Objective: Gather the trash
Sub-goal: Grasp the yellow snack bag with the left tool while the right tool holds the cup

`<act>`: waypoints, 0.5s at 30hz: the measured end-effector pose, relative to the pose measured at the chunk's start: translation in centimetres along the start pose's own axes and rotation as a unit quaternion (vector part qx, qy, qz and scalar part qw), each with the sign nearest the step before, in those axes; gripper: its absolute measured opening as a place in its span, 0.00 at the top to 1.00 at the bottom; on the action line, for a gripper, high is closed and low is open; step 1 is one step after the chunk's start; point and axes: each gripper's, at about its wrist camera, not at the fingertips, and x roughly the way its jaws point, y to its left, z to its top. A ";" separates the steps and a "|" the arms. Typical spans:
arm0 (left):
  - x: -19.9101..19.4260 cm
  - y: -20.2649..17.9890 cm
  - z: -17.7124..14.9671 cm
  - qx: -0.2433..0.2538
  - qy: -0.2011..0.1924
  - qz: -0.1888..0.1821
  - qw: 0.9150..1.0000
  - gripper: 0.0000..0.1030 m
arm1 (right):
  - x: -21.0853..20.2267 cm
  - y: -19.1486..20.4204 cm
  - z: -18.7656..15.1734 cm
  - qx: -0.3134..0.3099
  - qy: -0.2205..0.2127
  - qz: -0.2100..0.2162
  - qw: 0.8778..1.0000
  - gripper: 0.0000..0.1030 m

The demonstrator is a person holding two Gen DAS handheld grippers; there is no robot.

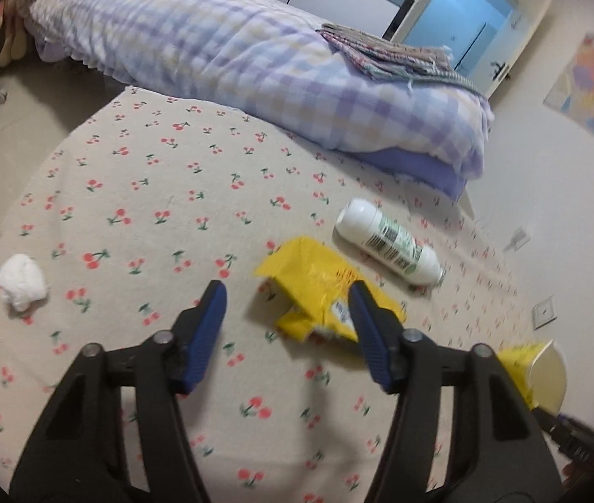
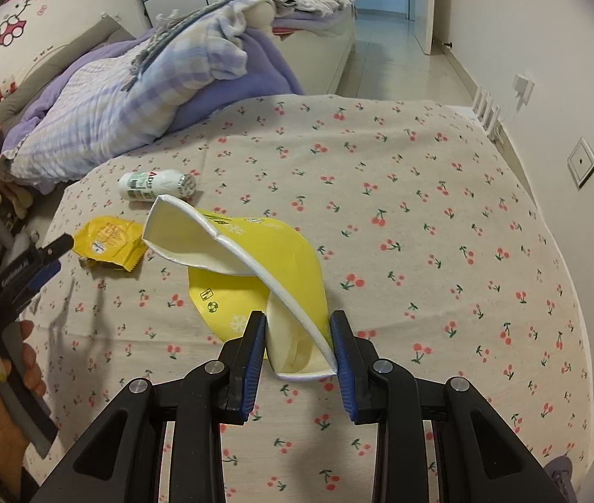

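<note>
Right gripper (image 2: 297, 346) is clamped on crushed yellow paper cup (image 2: 255, 260). Left gripper (image 1: 287, 306) is spread, empty, poised over yellow wrapper (image 1: 318, 289), the nearest item; white bottle (image 1: 389, 241) lies just beyond wrapper, long axis diagonal; tissue wad (image 1: 21, 281) well left of wrapper.

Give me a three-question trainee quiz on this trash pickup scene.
1. True or false: the right hand-held gripper clamps a crushed yellow paper cup.
2. Which trash piece lies closest to the open left hand-held gripper?
   A. white bottle
   B. yellow wrapper
   C. crumpled tissue
3. Fill in: all the loose trash rests on a cherry-print ____.

Key: 1 true; 2 B; 3 bedsheet.
</note>
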 end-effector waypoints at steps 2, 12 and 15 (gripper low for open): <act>0.7 0.2 0.1 -0.007 0.009 -0.012 1.000 0.58 | 0.2 -0.3 -0.1 -0.001 0.003 0.001 1.000 0.69; -1.9 -0.7 -0.1 0.049 0.012 -0.033 0.998 0.96 | -0.7 0.7 0.3 0.000 -0.005 0.009 1.000 0.69; -4.2 -0.5 -0.1 0.067 0.010 -0.027 0.997 0.97 | -1.5 1.9 0.3 -0.001 -0.010 0.020 1.000 0.69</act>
